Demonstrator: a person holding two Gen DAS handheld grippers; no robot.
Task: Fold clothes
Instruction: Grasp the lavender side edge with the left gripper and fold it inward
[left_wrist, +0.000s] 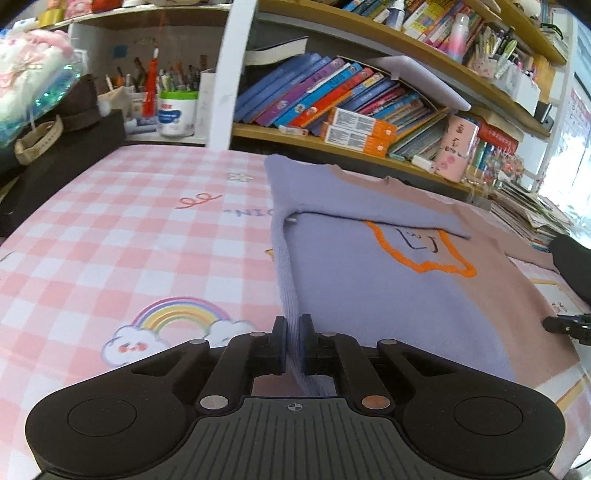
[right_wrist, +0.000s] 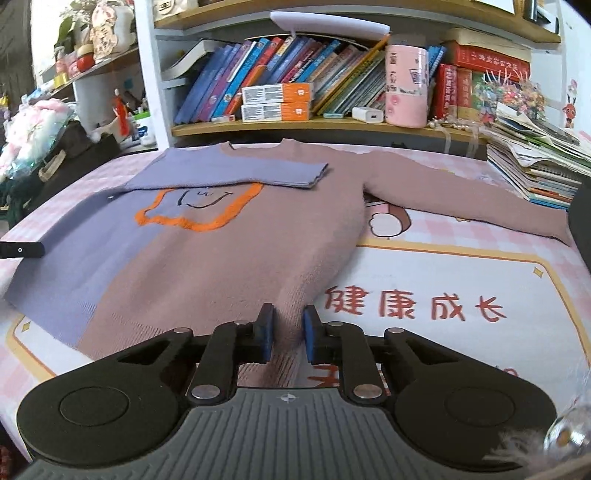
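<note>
Left tool (left_wrist: 292, 341) clamped on sweater (left_wrist: 369, 280) hem fold; right tool (right_wrist: 289, 338) apart, straddling sweater's mauve hem.

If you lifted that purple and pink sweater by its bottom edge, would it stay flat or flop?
Probably flop: the sweater is soft knit, and its purple sleeve already lies folded limp across the chest. It likely won't slide much on the checked tablecloth. The left gripper pinches its edge into a ridge, so it bunches easily.
</note>
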